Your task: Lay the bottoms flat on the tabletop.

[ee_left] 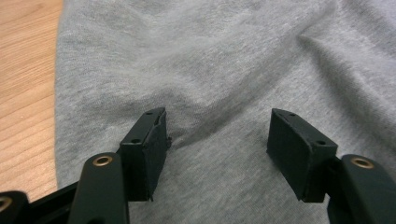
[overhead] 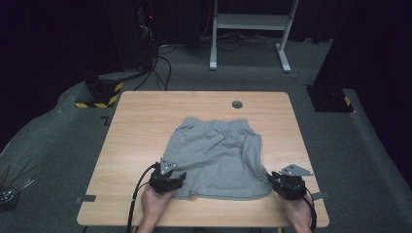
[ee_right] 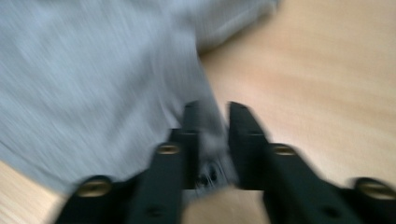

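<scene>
- Shorts (overhead: 214,158) of grey jersey lie spread flat on the wooden tabletop (overhead: 136,121), waistband at the far side and leg hems toward the person, a layout that suits folding or smoothing from the near edge.
- Left tongs (ee_left: 217,140) sit low over the left leg of the shorts with the jaws spread wide apart and nothing between them; in the left gripper view the cloth runs under both jaws, with a soft crease rising between them. They look poised to pinch up a fold of fabric, which would explain the wide gap.
- Right tongs (ee_right: 212,140) are at the near right corner of the shorts, at the hem. The right gripper view is blurred, yet the jaws stand close together with a strip of grey cloth caught between them, so I judge them clenched on the shorts' edge.
- Each hand (overhead: 154,201) works a near corner, probably so the garment can be lifted or folded evenly without twisting.
- Wrinkles near the right leg suggest that side is already under some pull.
</scene>
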A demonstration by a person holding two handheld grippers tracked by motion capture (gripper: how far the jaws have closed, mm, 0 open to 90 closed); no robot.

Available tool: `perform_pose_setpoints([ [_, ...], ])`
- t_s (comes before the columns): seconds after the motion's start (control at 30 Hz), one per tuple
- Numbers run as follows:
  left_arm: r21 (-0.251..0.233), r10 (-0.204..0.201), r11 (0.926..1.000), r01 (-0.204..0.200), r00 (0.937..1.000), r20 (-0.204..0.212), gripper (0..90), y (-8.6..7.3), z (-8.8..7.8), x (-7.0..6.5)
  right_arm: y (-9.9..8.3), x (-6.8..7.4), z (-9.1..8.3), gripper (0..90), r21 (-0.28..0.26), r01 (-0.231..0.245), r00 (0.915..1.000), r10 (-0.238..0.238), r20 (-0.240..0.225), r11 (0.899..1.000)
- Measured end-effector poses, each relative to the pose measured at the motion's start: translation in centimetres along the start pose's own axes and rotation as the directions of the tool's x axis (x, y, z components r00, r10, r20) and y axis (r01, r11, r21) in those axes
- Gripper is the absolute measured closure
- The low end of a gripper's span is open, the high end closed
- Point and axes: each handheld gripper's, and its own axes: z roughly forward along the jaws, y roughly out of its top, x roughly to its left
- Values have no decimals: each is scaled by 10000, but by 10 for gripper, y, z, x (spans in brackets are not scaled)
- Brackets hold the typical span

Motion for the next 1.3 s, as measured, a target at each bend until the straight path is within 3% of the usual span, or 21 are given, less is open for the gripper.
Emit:
perform_pose_setpoints([
  [0.1, -17, -5, 10000, 5, 10000, 3, 395, 0, 0, 0, 9, 0, 10, 571, -345, -298, 9988, 284, -395, 9990],
  [0.13, -35, -8, 10000, 8, 10000, -3, 411, 0, 0, 0, 11, 0, 17, 606, -244, -287, 9979, 272, -584, 9993],
  [0.17, -76, 15, 10000, -15, 10000, 15, 442, 0, -1, 0, 12, 1, 24, 712, -51, -162, 9974, 158, -709, 9999],
  [0.2, -124, 81, 9999, -81, 10000, 39, 507, -1, -2, 0, 12, 3, 30, 814, 289, 167, 9966, -143, -809, 9994],
  [0.23, -138, 136, 9998, -134, 9998, 116, 574, -2, -3, 0, 12, 4, 31, 845, 425, 265, 9965, -230, -805, 9987],
  [0.27, -168, 185, 9997, -182, 9997, 167, 635, -3, -4, 0, 11, 5, 29, 854, 471, 403, 9963, -365, -782, 9981],
  [0.37, -116, 159, 9998, -156, 9995, 264, 800, -6, -10, 3, 4, 2, 11, 859, 618, 171, 9992, -149, -365, 9979],
  [0.47, 102, 133, 9999, -137, 9993, 354, 845, -8, -15, 4, -3, -8, -7, 851, 774, -181, 9998, 182, 4, 9968],
  [0.57, 314, 300, 9990, -312, 9988, 383, 843, -6, -20, 1, -6, -16, -9, 781, 1189, -455, 9990, 447, 97, 9919],
  [0.63, 188, 349, 9992, -358, 9981, 500, 790, -2, -23, -1, -3, -16, -6, 683, 918, -498, 9986, 513, -139, 9945],
  [0.7, -67, 400, 9992, -397, 9967, 709, 674, 3, -24, -5, 6, -17, -3, 631, 474, -590, 9976, 606, -333, 9971],
  [0.77, -250, 500, 9985, -483, 9958, 760, 595, 9, -23, -7, 15, -19, 2, 616, 138, -613, 9979, 616, -193, 9980],
  [0.87, -392, 707, 9969, -677, 9943, 796, 506, 19, -12, -12, 32, -27, 19, 590, -20, -1027, 9946, 1026, -164, 9947],
  [0.93, -269, 773, 9968, -754, 9939, 780, 481, 21, -5, -14, 42, -33, 40, 583, 304, -1187, 9929, 1185, 95, 9925],
  [1.03, -70, 849, 9964, -847, 9939, 704, 471, 20, 5, -15, 46, -38, 61, 621, 910, -1305, 9914, 1301, 104, 9873],
  [1.1, 85, 778, 9969, -786, 9946, 685, 459, 17, 11, -14, 44, -39, 75, 774, 1312, -1040, 9946, 1037, 86, 9859],
  [1.17, 42, 622, 9980, -627, 9955, 722, 443, 14, 13, -12, 46, -39, 75, 846, 1282, -941, 9955, 949, 2, 9873],
  [1.3, 46, 425, 9991, -429, 9965, 714, 433, 14, 13, -10, 57, -35, 65, 863, 919, -472, 9985, 443, 326, 9946],
])
